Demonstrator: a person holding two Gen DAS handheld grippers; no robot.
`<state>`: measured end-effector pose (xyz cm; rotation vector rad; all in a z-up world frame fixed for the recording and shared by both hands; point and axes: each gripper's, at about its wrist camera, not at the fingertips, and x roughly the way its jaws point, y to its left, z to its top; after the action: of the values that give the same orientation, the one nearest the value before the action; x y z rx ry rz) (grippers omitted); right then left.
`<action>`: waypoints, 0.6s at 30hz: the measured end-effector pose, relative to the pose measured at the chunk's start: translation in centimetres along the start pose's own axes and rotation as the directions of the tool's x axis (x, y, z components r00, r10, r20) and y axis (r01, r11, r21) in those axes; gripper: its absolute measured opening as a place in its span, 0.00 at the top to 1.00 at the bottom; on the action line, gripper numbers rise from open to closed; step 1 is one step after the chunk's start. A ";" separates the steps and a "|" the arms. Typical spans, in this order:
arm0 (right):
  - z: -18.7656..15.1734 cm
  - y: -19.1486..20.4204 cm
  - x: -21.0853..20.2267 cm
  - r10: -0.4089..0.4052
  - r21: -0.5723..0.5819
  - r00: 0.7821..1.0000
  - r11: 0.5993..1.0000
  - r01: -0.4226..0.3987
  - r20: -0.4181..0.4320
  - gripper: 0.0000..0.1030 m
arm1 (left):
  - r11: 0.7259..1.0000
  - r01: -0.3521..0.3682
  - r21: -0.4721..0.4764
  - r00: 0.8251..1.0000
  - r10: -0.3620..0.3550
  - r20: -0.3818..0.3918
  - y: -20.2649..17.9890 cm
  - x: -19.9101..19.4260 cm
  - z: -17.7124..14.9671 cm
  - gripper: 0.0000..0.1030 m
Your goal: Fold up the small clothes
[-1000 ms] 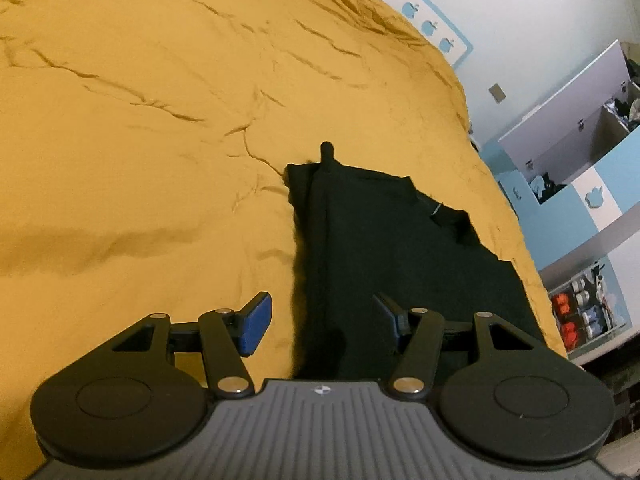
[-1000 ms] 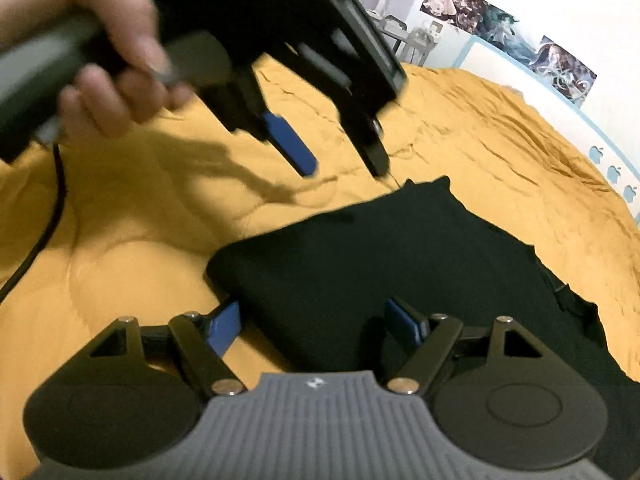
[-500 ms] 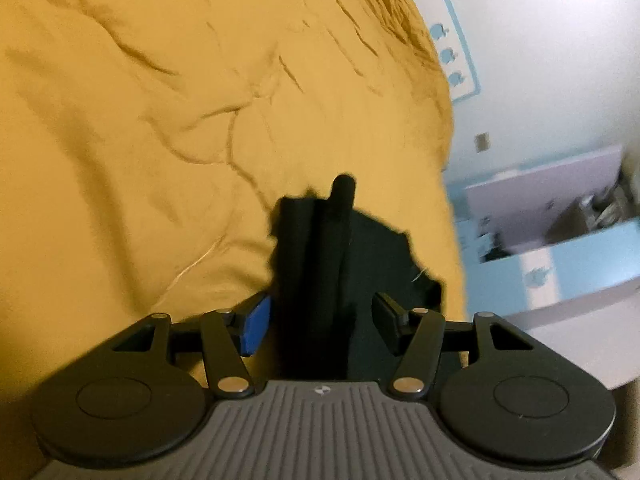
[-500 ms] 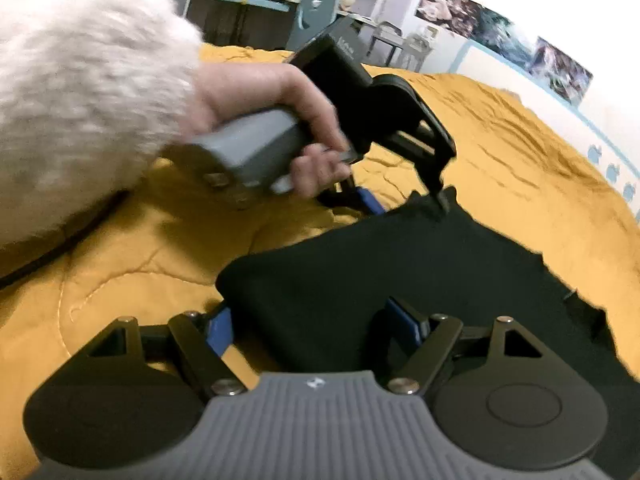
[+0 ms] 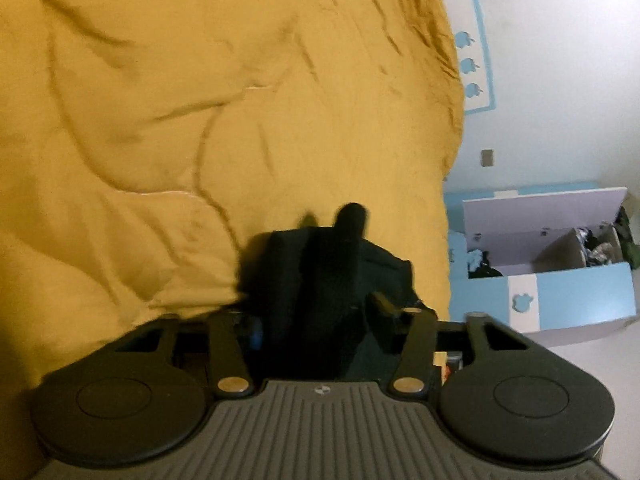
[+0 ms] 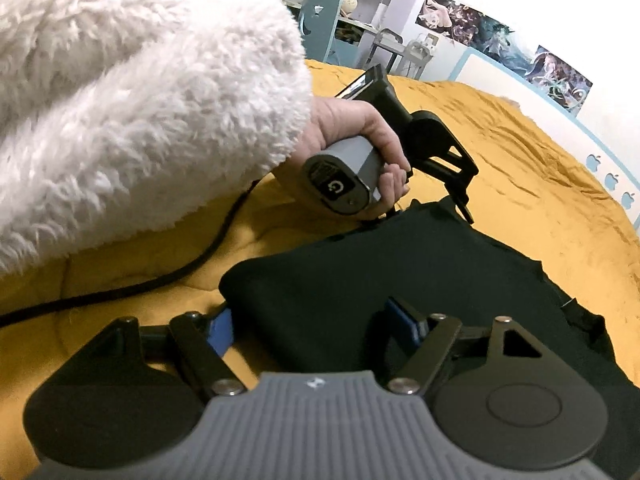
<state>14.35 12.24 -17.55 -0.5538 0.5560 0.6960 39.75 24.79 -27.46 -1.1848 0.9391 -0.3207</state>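
A black garment lies flat on the yellow quilt. My right gripper stands low at its near corner with the folded edge between the blue pads. Its jaws are closing and the pads still stand apart from the cloth. My left gripper is down at the far corner, held by a hand in a fluffy white sleeve. A raised fold of the black garment fills the gap between its closing jaws. I see no firm pinch on it.
A black cable trails over the quilt on the near left. Beyond the bed's right edge stands a blue and white chest with its lid up. Shelves and a chair stand behind the bed.
My left gripper dropped to the garment's far corner and rolled, and its jaws narrowed around the cloth. My right gripper stayed put and its jaws narrowed slightly.
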 end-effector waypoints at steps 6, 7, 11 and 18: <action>-0.1 0.3 -0.7 0.000 -0.026 1.000 1.000 0.001 0.023 0.92 | 1.000 -0.007 -0.012 1.000 0.007 0.024 0.2 -0.1 -0.3 0.73; -0.1 0.1 -0.8 0.003 -0.010 1.000 1.000 -0.003 0.027 0.93 | 1.000 -0.008 -0.014 1.000 0.008 0.025 0.1 -0.2 -0.3 0.75; -0.2 -2.0 -2.2 0.059 0.138 0.997 0.988 -0.066 0.055 0.98 | 1.000 -0.013 -0.010 0.999 0.013 0.045 -1.1 -0.8 -0.6 0.77; -1.5 -7.4 -5.9 0.054 0.371 0.992 0.924 -0.094 0.116 0.99 | 0.994 -0.091 0.065 0.991 0.084 0.107 -6.4 -1.5 -1.7 0.80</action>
<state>15.49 3.99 -12.80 -0.1373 0.5977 0.6644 39.10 22.21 -21.19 -1.0826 0.8793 -0.2180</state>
